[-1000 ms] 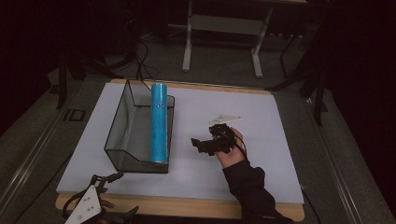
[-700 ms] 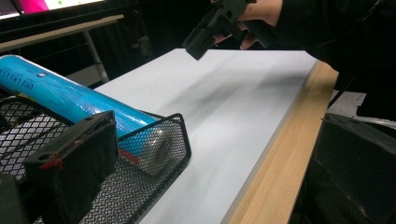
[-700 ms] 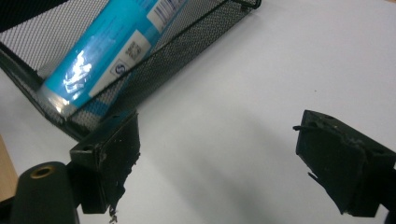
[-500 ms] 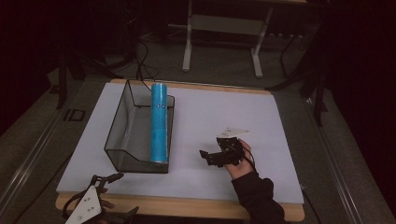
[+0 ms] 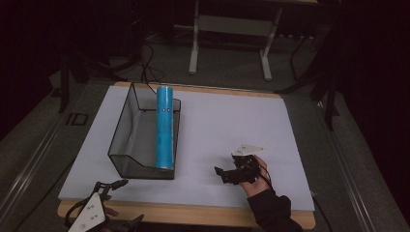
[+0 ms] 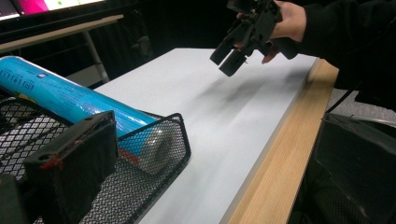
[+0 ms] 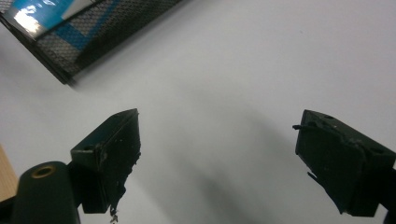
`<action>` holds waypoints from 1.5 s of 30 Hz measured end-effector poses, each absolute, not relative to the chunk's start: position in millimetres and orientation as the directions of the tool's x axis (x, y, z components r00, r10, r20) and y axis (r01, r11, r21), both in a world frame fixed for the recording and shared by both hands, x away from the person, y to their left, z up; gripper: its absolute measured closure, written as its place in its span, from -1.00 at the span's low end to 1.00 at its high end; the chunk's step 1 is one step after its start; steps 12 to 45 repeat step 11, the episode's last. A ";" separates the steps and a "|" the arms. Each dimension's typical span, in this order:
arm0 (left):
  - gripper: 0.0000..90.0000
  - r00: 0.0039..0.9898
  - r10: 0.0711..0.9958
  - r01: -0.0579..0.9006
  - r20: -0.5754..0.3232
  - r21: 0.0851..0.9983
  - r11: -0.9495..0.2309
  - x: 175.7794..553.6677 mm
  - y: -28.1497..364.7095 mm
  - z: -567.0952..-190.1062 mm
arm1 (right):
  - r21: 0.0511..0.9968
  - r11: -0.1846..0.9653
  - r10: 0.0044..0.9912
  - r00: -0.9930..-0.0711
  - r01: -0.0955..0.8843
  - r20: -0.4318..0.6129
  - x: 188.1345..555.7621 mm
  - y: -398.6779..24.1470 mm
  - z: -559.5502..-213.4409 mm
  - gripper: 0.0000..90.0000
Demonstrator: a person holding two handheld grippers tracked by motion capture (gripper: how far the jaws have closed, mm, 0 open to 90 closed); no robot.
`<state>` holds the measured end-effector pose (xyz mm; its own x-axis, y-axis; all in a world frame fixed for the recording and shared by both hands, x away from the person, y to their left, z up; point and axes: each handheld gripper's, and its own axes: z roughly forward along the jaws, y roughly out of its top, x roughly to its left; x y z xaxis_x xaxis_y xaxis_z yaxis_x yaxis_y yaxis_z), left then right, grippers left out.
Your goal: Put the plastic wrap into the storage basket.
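Now right gripper (image 5: 223, 175), fingers released w/ nothing between, sits nearer table (image 5: 232, 121) front edge.

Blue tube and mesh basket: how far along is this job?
Looks done: the blue tube lies lengthwise in the mesh basket, along its right wall. In hand: nothing; the right tool hangs open and empty over bare table, apart from the basket. The left tool sits at the near edge. Left: seemingly little.

Wood-edged table (image 5: 193, 215), white sheet (image 5: 232, 125), apparently mesh basket (image 5: 121, 145) on top
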<state>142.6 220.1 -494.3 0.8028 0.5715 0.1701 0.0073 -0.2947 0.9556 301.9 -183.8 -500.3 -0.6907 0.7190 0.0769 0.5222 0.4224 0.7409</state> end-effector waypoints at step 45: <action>-1.00 0.806 0.568 0.009 0.169 0.955 -0.298 143.2 219.9 -495.3 | 0.758 0.419 0.733 -0.678 0.501 0.043 300.8 -189.1 -499.2 -0.69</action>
